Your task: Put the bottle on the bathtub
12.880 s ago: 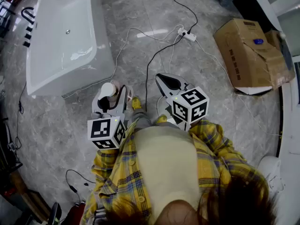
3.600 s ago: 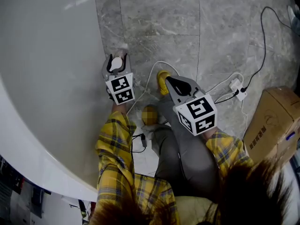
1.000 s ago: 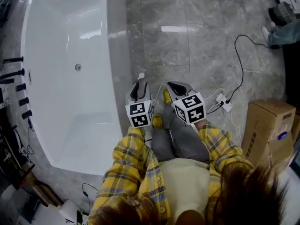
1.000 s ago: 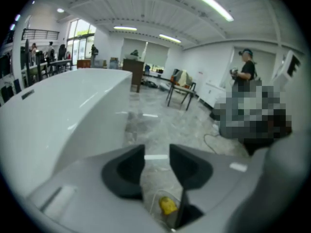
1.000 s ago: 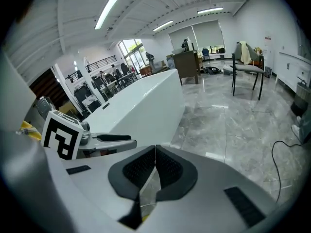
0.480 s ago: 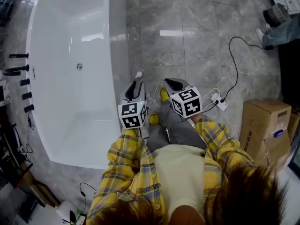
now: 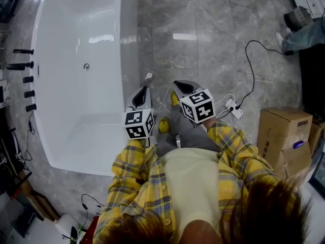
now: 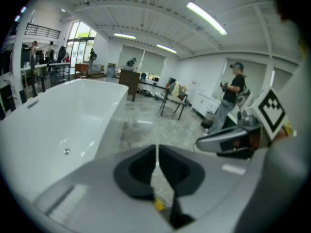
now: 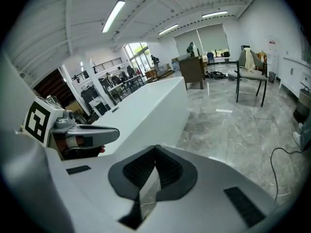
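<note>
**A big open work hall, not a home bathroom**

A freestanding white bathtub (image 7: 127, 44) stands alone on a grey marble-look tile floor (image 7: 203, 34), with no bathroom walls around it. Black fittings (image 7: 25, 78) line the floor beside it. Cardboard boxes (image 7: 282, 131) sit nearby, and a power strip (image 7: 233, 108) with loose cables (image 7: 251, 60) trails across the tiles. The gripper views show a wide hall under long strip lights (image 8: 206, 18), with a railed upper level (image 8: 43, 30), tall windows (image 8: 80, 38), a chair (image 9: 250, 79), desks and people standing about (image 8: 233, 98).
</note>
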Tool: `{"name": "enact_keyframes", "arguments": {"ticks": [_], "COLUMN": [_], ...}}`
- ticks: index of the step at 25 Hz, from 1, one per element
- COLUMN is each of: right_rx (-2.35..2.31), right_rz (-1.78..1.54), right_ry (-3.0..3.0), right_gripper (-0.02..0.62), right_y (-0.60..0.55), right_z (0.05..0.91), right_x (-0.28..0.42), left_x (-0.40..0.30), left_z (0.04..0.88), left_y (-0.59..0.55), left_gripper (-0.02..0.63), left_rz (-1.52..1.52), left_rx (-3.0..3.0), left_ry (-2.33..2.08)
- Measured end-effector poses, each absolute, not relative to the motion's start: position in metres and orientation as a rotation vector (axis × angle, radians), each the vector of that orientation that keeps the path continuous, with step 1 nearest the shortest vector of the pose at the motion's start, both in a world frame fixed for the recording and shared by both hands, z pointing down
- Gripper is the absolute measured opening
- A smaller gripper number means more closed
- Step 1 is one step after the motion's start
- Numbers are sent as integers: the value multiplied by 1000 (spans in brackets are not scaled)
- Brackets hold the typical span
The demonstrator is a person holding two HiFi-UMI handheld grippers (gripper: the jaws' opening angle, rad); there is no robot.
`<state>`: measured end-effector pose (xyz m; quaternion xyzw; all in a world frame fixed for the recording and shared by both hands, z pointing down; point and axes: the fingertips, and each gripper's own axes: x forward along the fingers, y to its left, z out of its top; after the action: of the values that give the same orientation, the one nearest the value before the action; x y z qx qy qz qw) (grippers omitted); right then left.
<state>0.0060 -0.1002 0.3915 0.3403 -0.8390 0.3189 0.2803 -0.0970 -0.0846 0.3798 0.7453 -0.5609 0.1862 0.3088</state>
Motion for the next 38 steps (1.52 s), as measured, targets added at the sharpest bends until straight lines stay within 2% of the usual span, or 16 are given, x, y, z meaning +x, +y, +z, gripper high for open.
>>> {"name": "enact_keyframes", "arguments": {"ticks": [38], "right_rx": [937], "right_rz": [849], "right_ry": [-2245], "right_gripper": [14], "right_y": [-83], "right_z": [378], "right_x": [3], "left_x": [-98], "left_z": [374], "left_y": [-55], "left_gripper": [8], "left_rz": [510], "left_rx": [1956], "left_ry": [-1428]}}
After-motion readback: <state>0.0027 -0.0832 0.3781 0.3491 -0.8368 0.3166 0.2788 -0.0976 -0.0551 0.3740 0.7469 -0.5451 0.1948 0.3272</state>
